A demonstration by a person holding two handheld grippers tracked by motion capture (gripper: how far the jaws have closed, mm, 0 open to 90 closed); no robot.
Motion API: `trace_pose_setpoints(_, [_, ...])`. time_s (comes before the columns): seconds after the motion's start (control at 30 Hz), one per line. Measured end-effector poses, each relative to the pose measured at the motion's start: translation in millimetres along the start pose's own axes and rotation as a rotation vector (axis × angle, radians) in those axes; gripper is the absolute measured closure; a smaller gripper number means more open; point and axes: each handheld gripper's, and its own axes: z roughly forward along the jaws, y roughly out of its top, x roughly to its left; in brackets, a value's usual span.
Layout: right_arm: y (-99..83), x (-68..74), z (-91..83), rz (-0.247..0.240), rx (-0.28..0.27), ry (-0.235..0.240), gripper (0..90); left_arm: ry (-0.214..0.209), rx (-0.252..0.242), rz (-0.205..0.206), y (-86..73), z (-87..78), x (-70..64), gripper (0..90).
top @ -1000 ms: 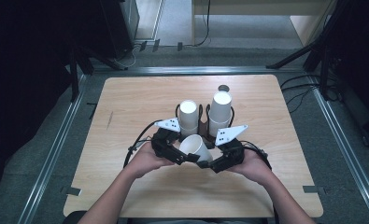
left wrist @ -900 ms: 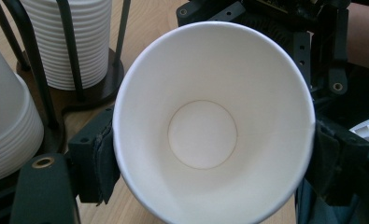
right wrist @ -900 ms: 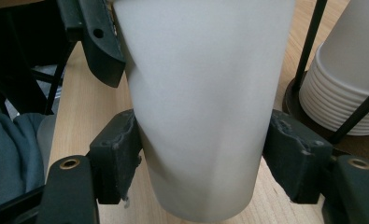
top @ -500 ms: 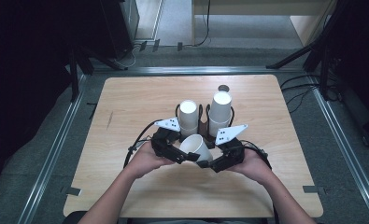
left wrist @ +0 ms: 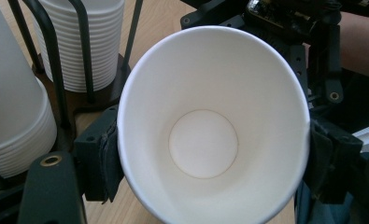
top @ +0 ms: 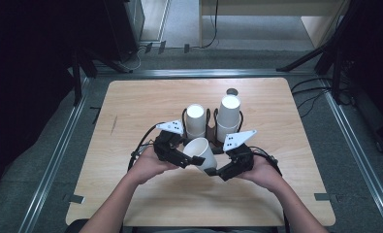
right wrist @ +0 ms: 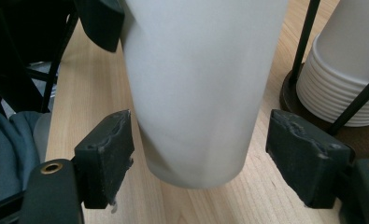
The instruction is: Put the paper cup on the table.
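A single white paper cup [top: 199, 149] is held tilted just above the table, its mouth turned toward my left gripper [top: 188, 159]. In the left gripper view I look straight into the cup [left wrist: 203, 140], and both pads [left wrist: 102, 161] press on its rim, so my left gripper [left wrist: 213, 158] is shut on it. My right gripper [top: 213, 171] sits at the cup's base. In the right gripper view the cup's lower end [right wrist: 196, 93] stands between the pads [right wrist: 109, 154] with a gap on each side, so my right gripper [right wrist: 198, 163] is open.
Just behind the held cup stand two stacks of white cups, a shorter one [top: 195, 119] and a taller one [top: 229, 116], in a dark wire holder [top: 210, 130]. A small round mark [top: 231, 91] lies farther back on the wooden table [top: 140, 107].
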Motion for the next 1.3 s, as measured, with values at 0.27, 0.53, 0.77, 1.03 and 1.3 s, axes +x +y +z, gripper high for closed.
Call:
trace_pose_setpoints(0.27, [-2.8,-0.6,1.0,0.006,0.022,-0.017,22.2,0.022,0.012,0.011,1.1,-7.1,0.2,20.9])
trace_pose_setpoints(0.53, [-7.0,-1.9,-2.6,0.04,0.042,-0.044,22.0,0.076,0.045,0.024,-1.1,-17.0,2.6,20.8])
trace_pose_setpoints(0.77, [-9.0,-1.9,-3.4,0.046,0.059,-0.061,22.0,0.106,0.049,0.012,-4.3,-26.4,5.4,20.8])
trace_pose_setpoints(1.03, [-8.2,-8.1,-13.3,0.055,0.044,-0.069,22.0,0.156,0.068,-0.014,-13.4,-41.4,10.1,20.7])
trace_pose_setpoints(1.3, [-7.2,-13.4,-24.5,0.059,0.024,-0.079,22.0,0.197,0.055,-0.04,-20.9,-59.8,14.3,20.7])
